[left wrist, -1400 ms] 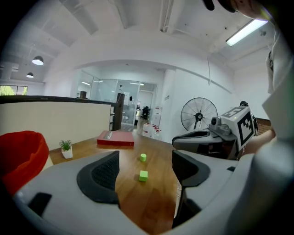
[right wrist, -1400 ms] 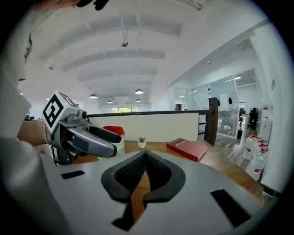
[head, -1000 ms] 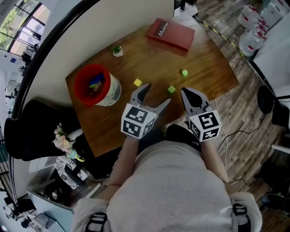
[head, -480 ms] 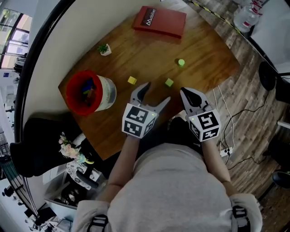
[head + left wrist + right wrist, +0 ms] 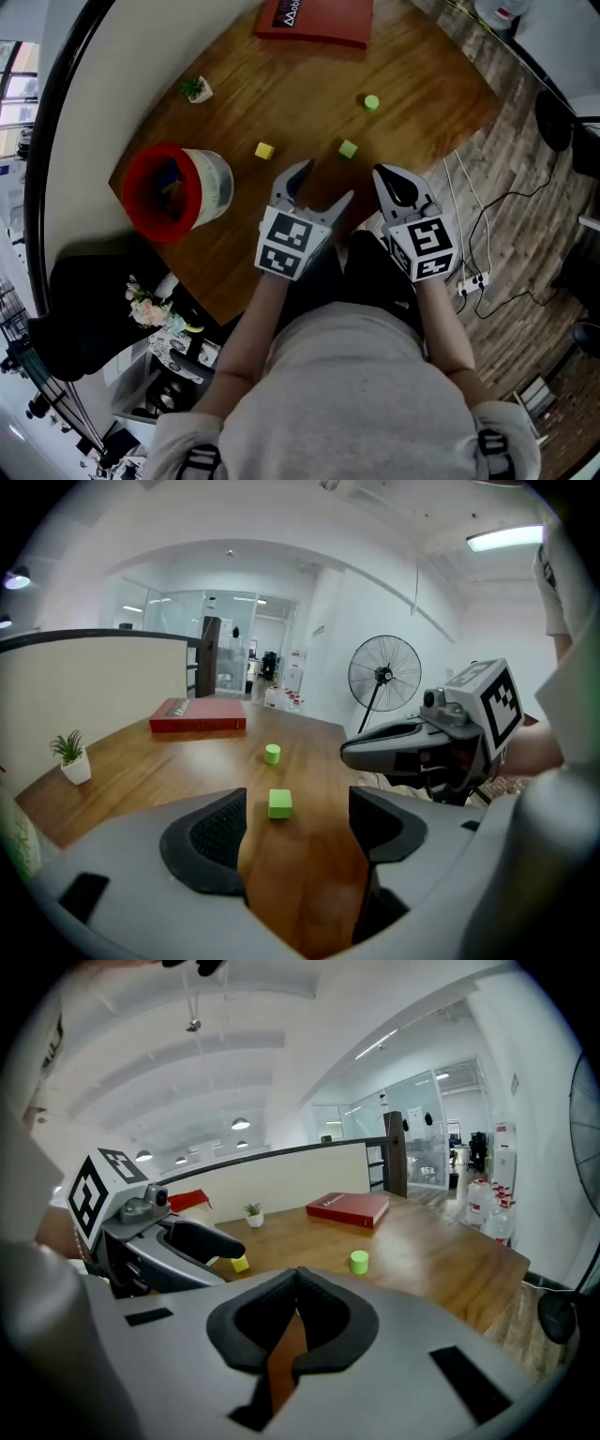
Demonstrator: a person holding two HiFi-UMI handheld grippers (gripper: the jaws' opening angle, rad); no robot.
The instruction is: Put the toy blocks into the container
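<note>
Inspection of the bench point(image 5: 422, 84) in the head view: three toy blocks are found lying loose on the wooden surface, outside the container.

- A green cube point(image 5: 348, 148) is located just beyond the two claws. In the left gripper view, the green cube point(image 5: 279, 803) is seen through the gap of the claw, ahead of the pads and not touched by them.
- A green cylinder point(image 5: 371, 102) stands farther off to the right, apart from the cube.
- A yellow cube point(image 5: 264, 150) lies to the left of the green cube, between it and the container.

The container point(image 5: 217, 183), a white tub with a red rim, is placed at the left of the bench. Coloured blocks are seen inside it.

The left claw point(image 5: 324, 183) is held over the near edge of the bench. Its jaws are spread wide, have just been closing slightly, and nothing is between the pads.

The right claw point(image 5: 386, 178) is held beside it to the right. Its jaws are brought together at the tips, with nothing gripped.

A red book point(image 5: 314, 19) is noted at the far edge, and a small potted plant point(image 5: 196, 89) at the far left.
</note>
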